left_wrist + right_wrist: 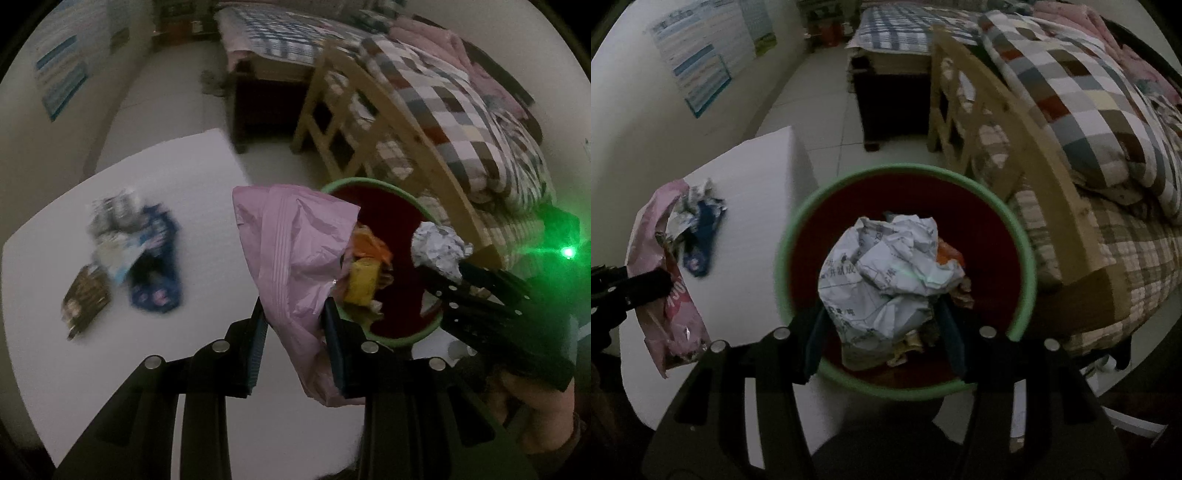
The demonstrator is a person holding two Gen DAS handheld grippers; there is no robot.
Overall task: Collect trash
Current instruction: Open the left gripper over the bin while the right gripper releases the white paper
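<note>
My left gripper is shut on a pink plastic wrapper and holds it at the left rim of the green-rimmed red bin. It also shows in the right wrist view. My right gripper is shut on a crumpled white paper ball and holds it over the bin. In the left wrist view the paper ball hangs over the bin's right side. Orange and yellow wrappers lie inside the bin. Several wrappers remain on the white table.
A bed with a checked quilt and a wooden footboard stands right of the bin. A dark cabinet is behind. Posters hang on the left wall. The bin stands by the table's right edge.
</note>
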